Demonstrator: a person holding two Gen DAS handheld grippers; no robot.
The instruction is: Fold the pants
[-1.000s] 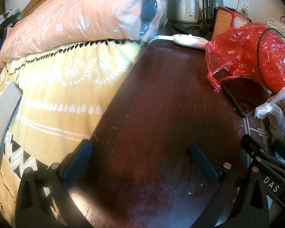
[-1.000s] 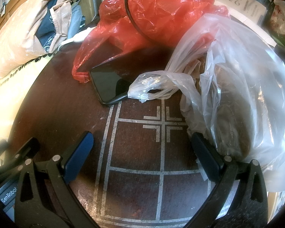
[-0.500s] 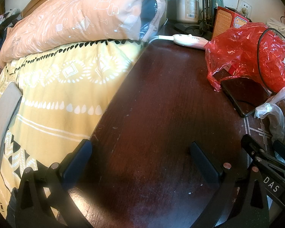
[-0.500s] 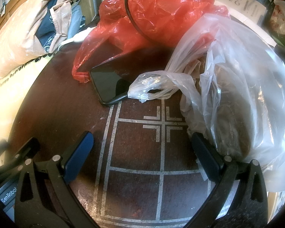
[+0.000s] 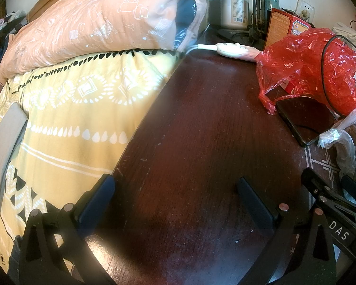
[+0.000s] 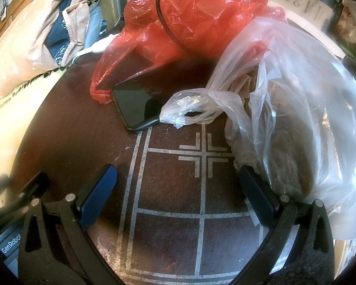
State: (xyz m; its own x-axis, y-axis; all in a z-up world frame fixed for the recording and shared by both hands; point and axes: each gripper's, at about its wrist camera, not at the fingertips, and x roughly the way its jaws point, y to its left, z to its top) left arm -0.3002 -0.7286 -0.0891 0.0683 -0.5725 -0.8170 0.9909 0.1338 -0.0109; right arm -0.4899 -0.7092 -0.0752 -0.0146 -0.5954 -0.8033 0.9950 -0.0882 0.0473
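Pants: you have none surely in view; the one candidate is a flat grey fabric piece [image 5: 6, 142] on the yellow patterned bedspread [image 5: 83, 109], far left of the dark wooden table [image 5: 201, 142], and what it is cannot be told. Step in hand, by judgement: none begun; both tools rest low over the table with nothing held. Left gripper [image 5: 175, 194]: jaws spread wide, empty, at the table's near edge beside the bedspread. Right gripper [image 6: 178, 182]: jaws spread wide, empty, over the white inlaid line pattern [image 6: 201, 156] on the table, its right finger just beside the clear plastic bag [image 6: 308, 118]. Next move, by judgement: you need to find the garment, likely on the bed side of the table, and lay it flat before any fold. Other items, outward across the table: dark phone [image 6: 137, 102], face up, touching the clear bag's handle; red plastic bag [image 6: 197, 14] behind the phone, a black cable looped over it; white power strip [image 5: 235, 49] at the table's far edge; cream canister [image 5: 233, 9] with a barcode label, text too small to read; orange-red box [image 5: 287, 26], print unreadable; peach quilt [image 5: 95, 23] on the bed. Legible writing: "377" on a paper [image 6: 301, 2] behind the bags; "DAS" and "GenRobot" on the gripper bodies.
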